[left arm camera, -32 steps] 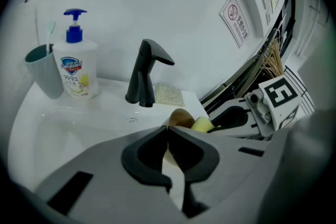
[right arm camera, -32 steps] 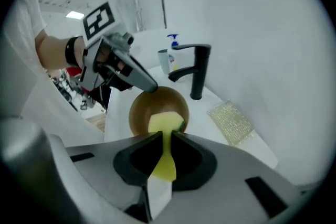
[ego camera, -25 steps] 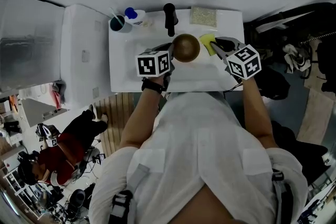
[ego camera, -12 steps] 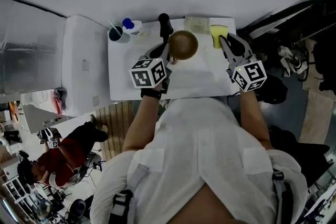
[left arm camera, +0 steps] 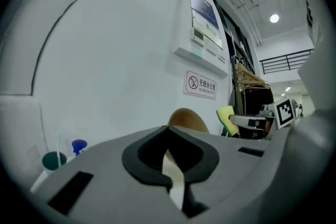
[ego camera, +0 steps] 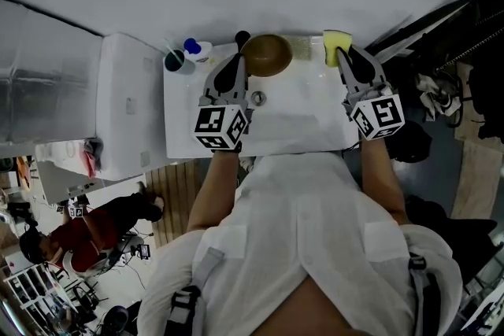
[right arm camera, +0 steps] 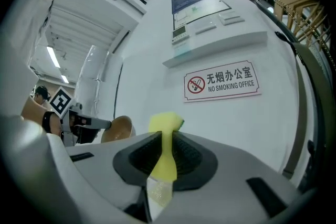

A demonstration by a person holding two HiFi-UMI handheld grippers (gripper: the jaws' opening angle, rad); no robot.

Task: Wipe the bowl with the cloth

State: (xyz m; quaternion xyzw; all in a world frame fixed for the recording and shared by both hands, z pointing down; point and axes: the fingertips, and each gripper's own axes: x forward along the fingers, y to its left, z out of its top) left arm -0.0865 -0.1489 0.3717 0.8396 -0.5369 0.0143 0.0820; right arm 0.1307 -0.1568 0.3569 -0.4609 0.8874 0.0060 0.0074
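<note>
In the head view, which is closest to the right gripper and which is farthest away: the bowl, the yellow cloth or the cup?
1. yellow cloth: held by the right gripper itself.
2. bowl: off to its left, in the middle.
3. cup: far left, past the bowl.

The person wears a white short-sleeved cloth shirt [ego camera: 299, 232], and over each shoulder runs a dark strap with a grey buckle [ego camera: 183, 301]. The left gripper [ego camera: 236, 59] and the right gripper [ego camera: 348, 59] each have a light grey plastic shell that narrows to two jaws, lined inside with black ribbed pads [right arm camera: 186, 156]. At the back end of each one sits a white cube with black square markers [ego camera: 219, 127], and the grey shell has dark rectangular slots [left arm camera: 71, 191].
</note>
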